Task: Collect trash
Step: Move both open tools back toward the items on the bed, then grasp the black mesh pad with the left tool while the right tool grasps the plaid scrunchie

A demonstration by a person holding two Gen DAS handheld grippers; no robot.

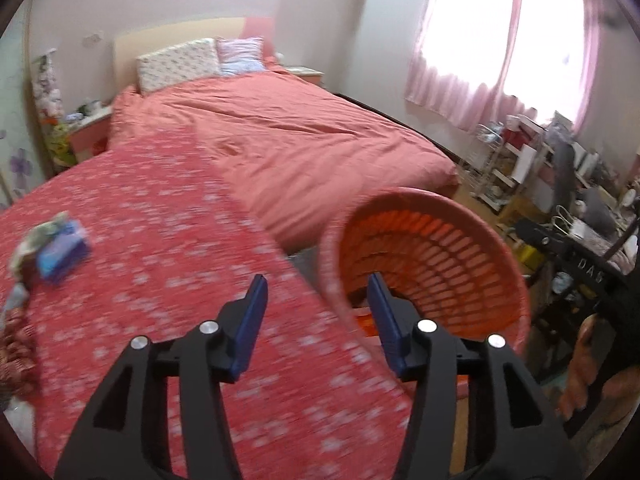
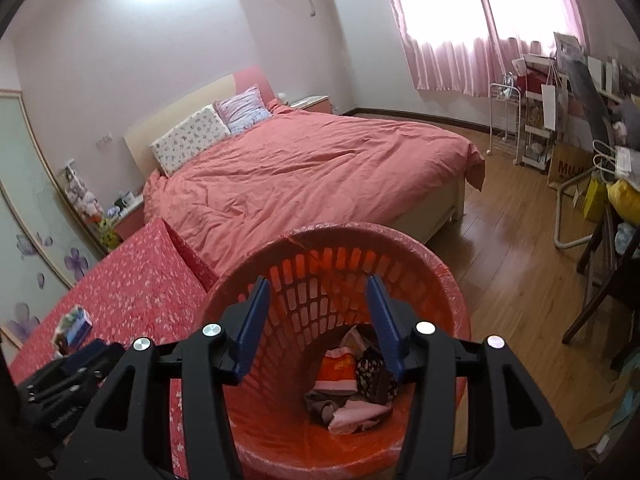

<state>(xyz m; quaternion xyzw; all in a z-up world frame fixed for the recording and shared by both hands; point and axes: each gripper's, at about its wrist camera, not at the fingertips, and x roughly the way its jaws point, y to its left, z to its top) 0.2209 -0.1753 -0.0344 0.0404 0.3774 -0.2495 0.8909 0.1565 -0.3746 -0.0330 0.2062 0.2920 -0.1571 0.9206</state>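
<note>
Left wrist view: the left gripper (image 1: 318, 312) is hanging over the floral cover (image 1: 168, 264) at the foot of the bed (image 1: 304, 132), its fingers (image 1: 252, 320) standing apart with nothing between them. The bin (image 1: 432, 256), an orange slatted basket, is tilting just to the gripper's right, its mouth turned toward the camera. A small heap of trash (image 1: 52, 252) (a blue packet and crumpled paper, too blurred to tell more) is lying on the cover well off to the left. The whole frame is smearing, so the edge of the cover beside the bin is hard to judge.

Right wrist view: the right gripper (image 2: 318, 316) is pointing down into the bin (image 2: 416, 248), its fingers (image 2: 384, 320) also apart and gripping nothing; whether they are touching the bin's wall cannot be told. Wrappers and scraps (image 2: 348, 384) are already lying at the bottom. The trash (image 2: 74, 328) is sitting on the cover (image 2: 132, 280), with the left gripper (image 2: 72, 376) showing as a dark shape just near it.

The risks, as they are looking from here: with neither gripper clamping the bin, it is likely to tip or roll and spill its load; and a hurried grab at the loose heap may be catching only one piece, or pinching the cover's fabric along with it.
</note>
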